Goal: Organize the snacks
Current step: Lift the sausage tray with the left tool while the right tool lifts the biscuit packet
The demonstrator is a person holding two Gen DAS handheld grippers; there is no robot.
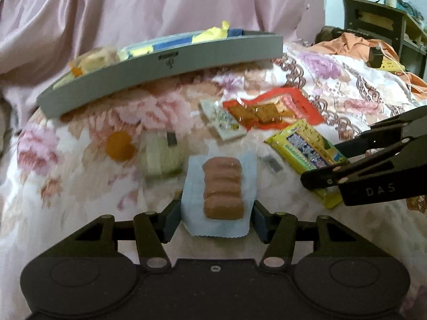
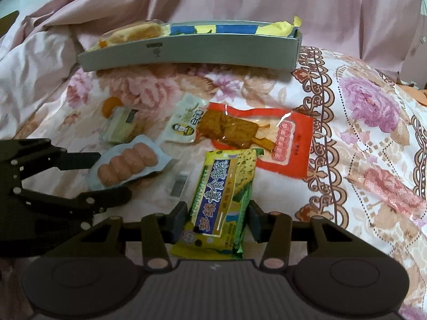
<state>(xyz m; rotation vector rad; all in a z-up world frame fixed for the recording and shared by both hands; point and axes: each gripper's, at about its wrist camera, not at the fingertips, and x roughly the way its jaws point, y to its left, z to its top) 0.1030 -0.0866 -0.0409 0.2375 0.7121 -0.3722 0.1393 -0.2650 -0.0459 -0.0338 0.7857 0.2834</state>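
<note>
My left gripper (image 1: 216,221) pinches the sausage pack (image 1: 222,189), my right (image 2: 217,222) the biscuit pack (image 2: 221,205). Both grips sit at the lower edge; slick wrappers could slip before reaching the tray (image 2: 186,50) at the top.

Large Chinese characters "素食" stand on the blue band of the yellow biscuit packet (image 2: 221,202). White letters "DAS" mark the black gripper (image 1: 324,177) resting on that packet. Other print is unreadable.

Sausage pack (image 1: 222,189) and yellow biscuit pack (image 2: 221,208) lie on bedspread.
</note>
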